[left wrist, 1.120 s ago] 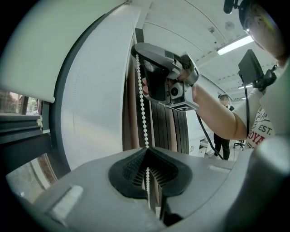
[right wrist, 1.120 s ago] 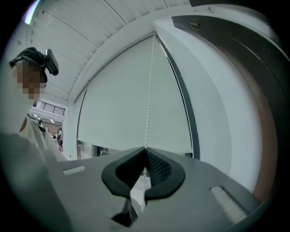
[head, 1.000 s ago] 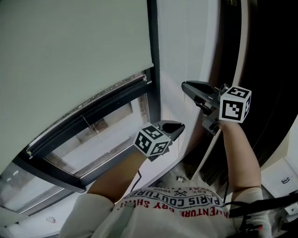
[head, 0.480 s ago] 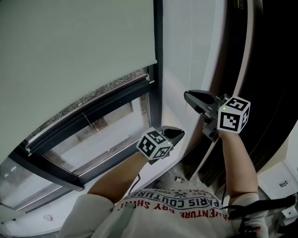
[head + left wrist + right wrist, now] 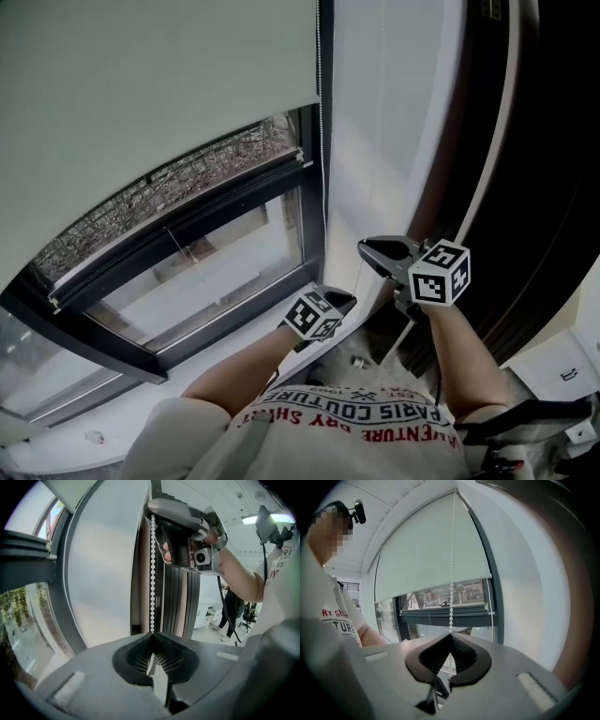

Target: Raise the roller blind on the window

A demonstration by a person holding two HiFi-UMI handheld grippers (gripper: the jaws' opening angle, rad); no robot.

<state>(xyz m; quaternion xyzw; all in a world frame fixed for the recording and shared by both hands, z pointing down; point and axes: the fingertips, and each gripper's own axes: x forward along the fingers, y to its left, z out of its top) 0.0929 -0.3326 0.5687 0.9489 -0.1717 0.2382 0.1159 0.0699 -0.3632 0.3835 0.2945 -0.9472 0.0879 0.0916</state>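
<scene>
A pale green roller blind (image 5: 159,84) covers the upper window, with its bottom edge slanting above the glass (image 5: 216,262). Its white bead chain (image 5: 323,141) hangs along the dark frame post. My left gripper (image 5: 344,299) is low beside the post. My right gripper (image 5: 368,251) is a little higher and to its right. In the left gripper view, the chain (image 5: 152,573) runs down into the left gripper (image 5: 152,634), which is shut on it, and the right gripper (image 5: 155,509) grips the same chain higher up. In the right gripper view, the chain (image 5: 452,573) ends in the shut right gripper (image 5: 451,633), with the blind (image 5: 431,559) behind it.
A dark window frame (image 5: 187,225) crosses below the blind. A white wall strip (image 5: 384,122) stands right of the post, and beyond it are dark vertical panels (image 5: 544,141). A white sill (image 5: 56,450) lies at the lower left. My forearms and shirt (image 5: 356,412) fill the bottom.
Both grippers have come down along the chain. The blind's bottom edge has risen, so more glass and the scene outside show beneath it.
</scene>
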